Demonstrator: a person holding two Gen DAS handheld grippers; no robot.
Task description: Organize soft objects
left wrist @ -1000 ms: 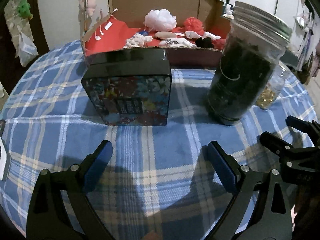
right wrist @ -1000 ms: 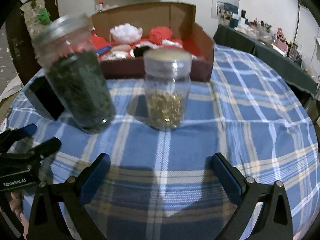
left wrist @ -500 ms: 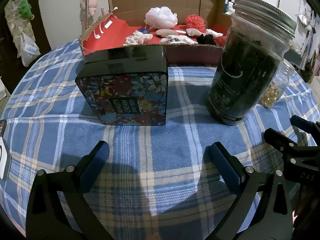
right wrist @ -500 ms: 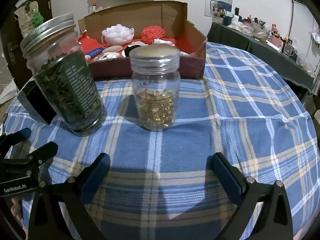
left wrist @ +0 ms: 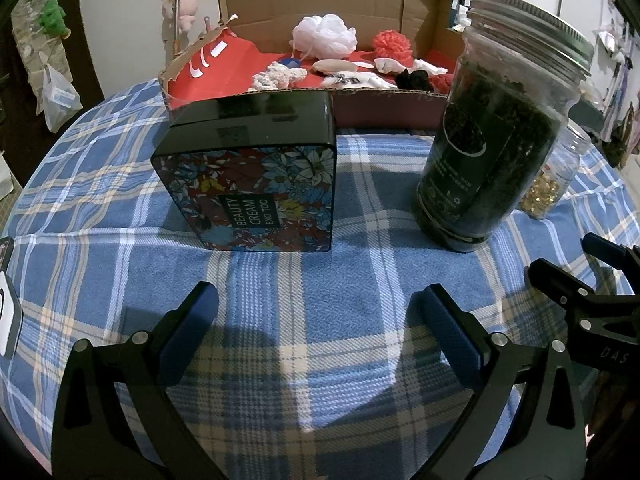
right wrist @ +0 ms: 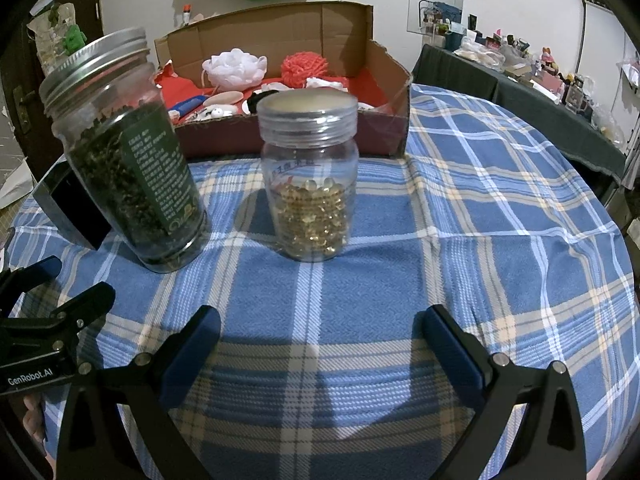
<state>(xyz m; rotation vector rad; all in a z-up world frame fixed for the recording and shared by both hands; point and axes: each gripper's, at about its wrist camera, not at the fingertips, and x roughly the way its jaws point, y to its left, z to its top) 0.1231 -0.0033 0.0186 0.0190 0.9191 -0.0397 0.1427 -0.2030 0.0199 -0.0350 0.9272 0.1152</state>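
A cardboard box (left wrist: 384,104) (right wrist: 384,120) with a red lining stands at the far side of the table. In it lie soft things: a white bath pouf (left wrist: 324,34) (right wrist: 234,65), a red pouf (left wrist: 392,44) (right wrist: 304,67), a knitted white piece (left wrist: 278,74), a black scrunchie (left wrist: 414,79) and white cloths. My left gripper (left wrist: 316,312) is open and empty over the near cloth, in front of a floral tin (left wrist: 256,184). My right gripper (right wrist: 320,332) is open and empty in front of a small jar of gold beads (right wrist: 310,184).
A tall jar of dark dried leaves (left wrist: 496,132) (right wrist: 128,164) stands between the tin and the small jar. A blue plaid cloth (right wrist: 500,220) covers the round table. A cluttered dark side table (right wrist: 520,80) stands at the right.
Both grippers have drawn back and risen a little, so the tin and jars look smaller and farther. Both stay open and empty.
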